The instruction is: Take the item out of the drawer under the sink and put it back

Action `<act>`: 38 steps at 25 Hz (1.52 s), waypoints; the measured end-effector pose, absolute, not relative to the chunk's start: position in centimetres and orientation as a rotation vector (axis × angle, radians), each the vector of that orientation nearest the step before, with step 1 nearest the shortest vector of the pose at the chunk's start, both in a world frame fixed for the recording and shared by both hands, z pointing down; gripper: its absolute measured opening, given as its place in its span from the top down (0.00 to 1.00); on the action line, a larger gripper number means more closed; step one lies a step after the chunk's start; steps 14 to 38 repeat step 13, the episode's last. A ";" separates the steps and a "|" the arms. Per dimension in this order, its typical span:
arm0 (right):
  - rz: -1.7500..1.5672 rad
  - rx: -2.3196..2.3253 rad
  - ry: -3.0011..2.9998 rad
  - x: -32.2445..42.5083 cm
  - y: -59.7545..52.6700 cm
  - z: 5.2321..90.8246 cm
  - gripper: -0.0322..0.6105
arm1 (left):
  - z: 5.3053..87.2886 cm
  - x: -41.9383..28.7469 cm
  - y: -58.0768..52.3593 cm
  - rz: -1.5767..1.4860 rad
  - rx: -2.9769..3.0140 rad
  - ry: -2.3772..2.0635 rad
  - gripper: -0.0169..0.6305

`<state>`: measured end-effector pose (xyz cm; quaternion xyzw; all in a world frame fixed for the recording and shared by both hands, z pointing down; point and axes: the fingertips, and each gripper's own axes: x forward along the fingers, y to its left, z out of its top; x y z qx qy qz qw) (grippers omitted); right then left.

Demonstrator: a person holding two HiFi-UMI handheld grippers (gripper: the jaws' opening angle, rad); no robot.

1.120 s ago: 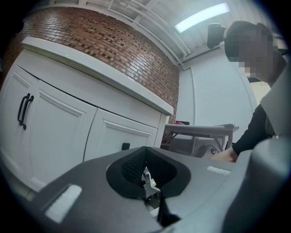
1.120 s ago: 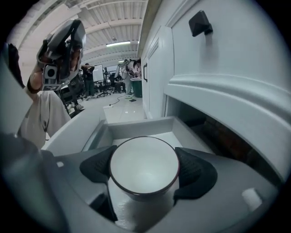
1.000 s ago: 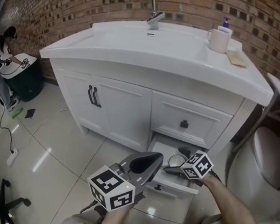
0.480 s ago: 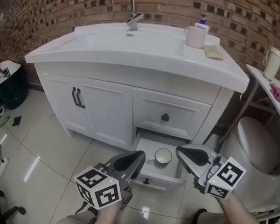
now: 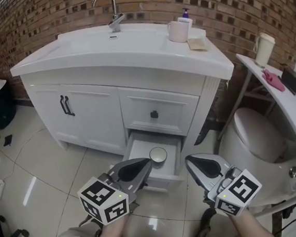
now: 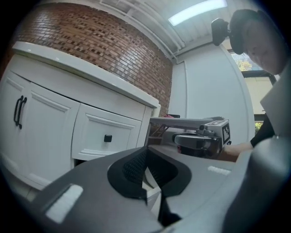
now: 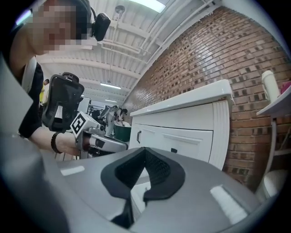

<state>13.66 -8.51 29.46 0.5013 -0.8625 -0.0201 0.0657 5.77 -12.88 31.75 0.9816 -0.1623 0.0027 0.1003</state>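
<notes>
The low drawer (image 5: pixel 140 151) under the white sink vanity (image 5: pixel 115 51) stands pulled out. A small white cup (image 5: pixel 158 155) sits upright in it, touched by neither gripper. My left gripper (image 5: pixel 144 164) hovers just in front of the drawer's left side, its jaws shut and empty; in its own view the left gripper (image 6: pixel 145 154) points toward the vanity's upper drawer (image 6: pixel 105 136). My right gripper (image 5: pixel 190 161) hangs to the right of the drawer front, shut with nothing in it, and the right gripper (image 7: pixel 145 154) shows empty pads in its own view.
The closed upper drawer (image 5: pixel 155 113) sits above the open one, with cabinet doors (image 5: pixel 85 116) to the left. A toilet (image 5: pixel 253 134) stands close on the right. A mug (image 5: pixel 178 31) and faucet (image 5: pixel 110 12) are on the counter. A side shelf (image 5: pixel 287 107) carries a cup (image 5: pixel 264 48).
My right gripper has come back out of the drawer, away from the cup, and has shut empty. The cup stays in the drawer. The head view has swung to the right.
</notes>
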 end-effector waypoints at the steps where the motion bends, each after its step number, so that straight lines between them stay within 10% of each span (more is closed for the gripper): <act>1: -0.052 1.514 -2.594 13.7 -8.2 29.7 0.95 | 31.6 5.8 -12.6 0.010 2.919 -0.479 0.95; 38: -0.024 1.566 -2.587 14.2 -7.9 29.6 0.95 | 30.7 7.3 -9.9 0.028 3.098 -0.408 0.96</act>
